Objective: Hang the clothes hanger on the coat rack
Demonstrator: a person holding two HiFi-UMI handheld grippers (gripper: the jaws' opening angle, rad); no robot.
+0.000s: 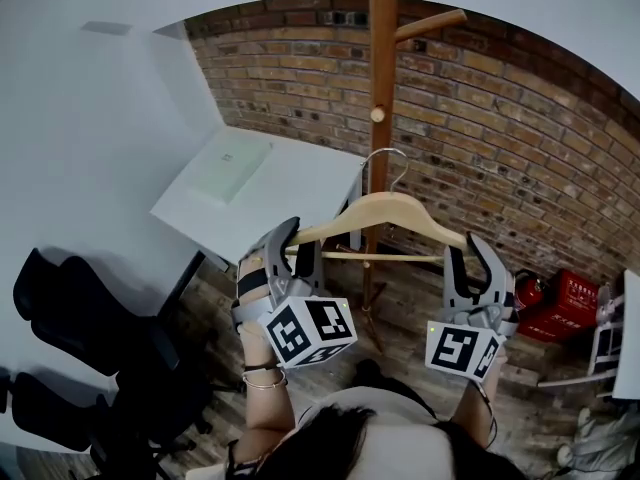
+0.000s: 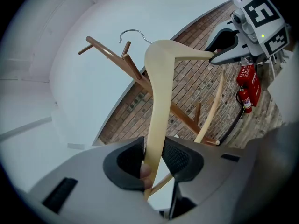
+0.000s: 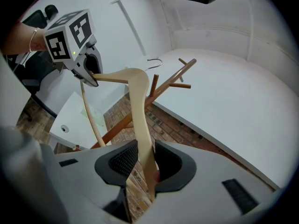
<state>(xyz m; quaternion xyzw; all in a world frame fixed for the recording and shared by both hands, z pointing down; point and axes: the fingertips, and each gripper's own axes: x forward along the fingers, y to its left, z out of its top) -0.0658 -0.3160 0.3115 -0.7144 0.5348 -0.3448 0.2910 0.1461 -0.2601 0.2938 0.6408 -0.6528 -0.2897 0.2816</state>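
Note:
A pale wooden clothes hanger point(image 1: 385, 211) with a metal hook point(image 1: 392, 165) is held level in front of the wooden coat rack's pole point(image 1: 380, 78). My left gripper point(image 1: 297, 243) is shut on the hanger's left arm point(image 2: 156, 125), and my right gripper point(image 1: 468, 258) is shut on its right arm point(image 3: 142, 129). The hook point(image 2: 132, 33) sits just right of the pole, below the rack's angled peg point(image 1: 430, 26). In the right gripper view the hook point(image 3: 154, 63) shows next to the rack's pegs point(image 3: 180, 76).
A white table point(image 1: 300, 183) with a white box point(image 1: 228, 166) stands left of the rack. A brick wall point(image 1: 500, 128) is behind. Black office chairs point(image 1: 90, 358) sit at the lower left. Red fire extinguishers point(image 1: 560, 303) stand on the floor at the right.

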